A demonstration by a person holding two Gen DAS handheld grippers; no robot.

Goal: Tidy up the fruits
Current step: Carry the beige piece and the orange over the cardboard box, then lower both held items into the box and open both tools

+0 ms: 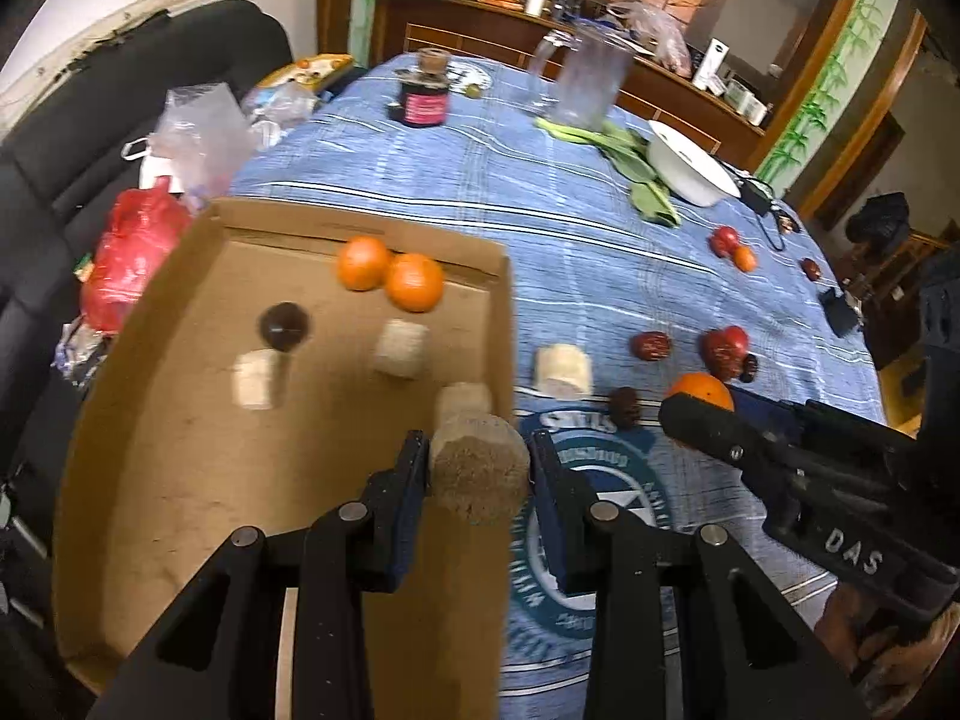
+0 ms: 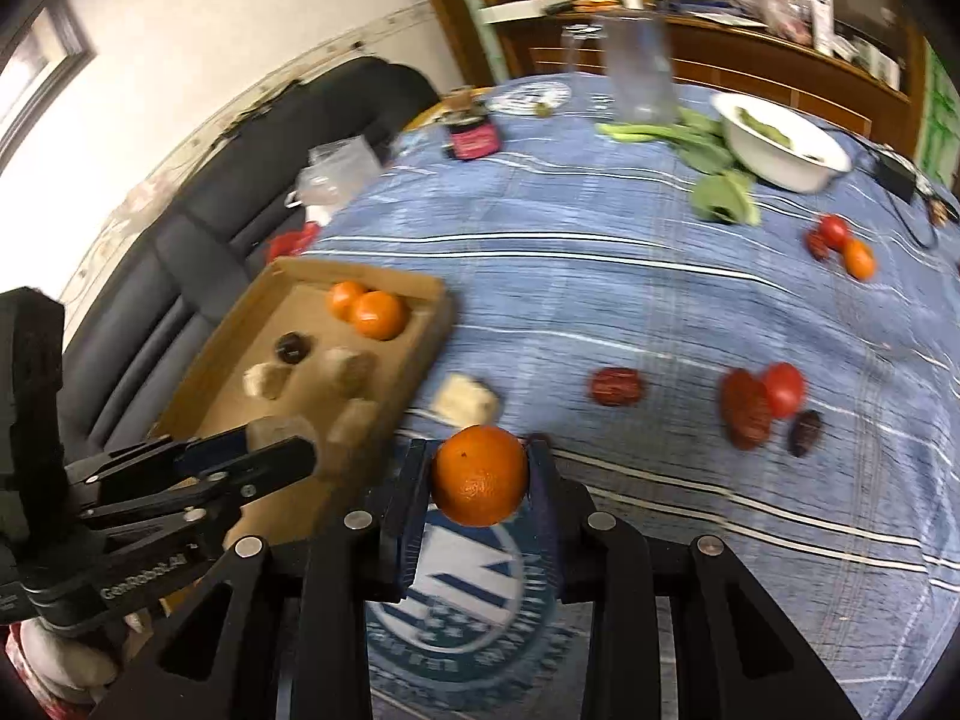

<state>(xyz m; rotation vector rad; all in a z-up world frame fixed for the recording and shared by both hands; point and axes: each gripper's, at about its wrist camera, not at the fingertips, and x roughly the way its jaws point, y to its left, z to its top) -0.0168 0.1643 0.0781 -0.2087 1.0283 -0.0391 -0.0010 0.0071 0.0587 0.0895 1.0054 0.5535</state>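
My left gripper (image 1: 478,468) is shut on a beige cut chunk (image 1: 478,475), held over the right edge of a cardboard tray (image 1: 180,450). The tray holds two oranges (image 1: 390,273), a dark round fruit (image 1: 284,326) and several beige chunks (image 1: 401,347). My right gripper (image 2: 480,474) is shut on an orange (image 2: 480,475) above the blue tablecloth, right of the tray (image 2: 240,312). Another beige chunk (image 2: 467,399) lies on the cloth beside the tray. Red dates and tomatoes (image 2: 759,399) are scattered to the right.
A white bowl (image 2: 780,141), green leaves (image 2: 720,192), a clear jug (image 2: 639,69) and a dark jar (image 1: 425,97) stand at the far side. A black sofa (image 1: 72,138) with plastic bags lies left of the table. A cable and adapter (image 2: 894,174) sit at the far right.
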